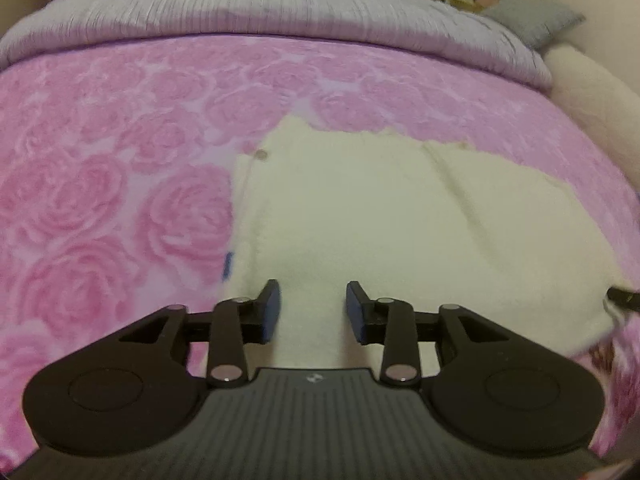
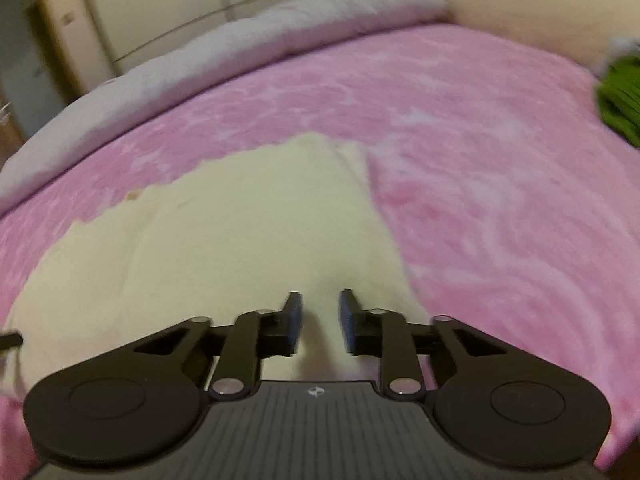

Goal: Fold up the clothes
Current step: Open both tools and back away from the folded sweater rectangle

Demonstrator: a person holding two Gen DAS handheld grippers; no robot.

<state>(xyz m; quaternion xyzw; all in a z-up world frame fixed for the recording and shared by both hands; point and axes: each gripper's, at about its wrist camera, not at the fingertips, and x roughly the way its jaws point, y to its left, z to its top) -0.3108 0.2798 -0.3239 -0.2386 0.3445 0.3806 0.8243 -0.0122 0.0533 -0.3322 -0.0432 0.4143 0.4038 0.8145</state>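
A cream fleece garment [image 1: 384, 216] lies flat on a pink rose-patterned blanket [image 1: 120, 160]; it has a small button near its far left edge and a blue tag at its left side. My left gripper [image 1: 313, 304] is open and empty, above the garment's near left part. The garment also shows in the right wrist view [image 2: 224, 232]. My right gripper [image 2: 319, 312] is open and empty, above the garment's near right part. The tip of the right gripper shows at the right edge of the left wrist view [image 1: 624, 298].
A grey duvet [image 1: 260, 4] is bunched along the far side of the bed. A grey cushion [image 1: 532, 18] and a cream padded bed edge [image 1: 592, 88] lie at the right. A green knitted garment [image 2: 622, 92] lies at the far right. Cupboards [image 2: 168, 4] stand behind.
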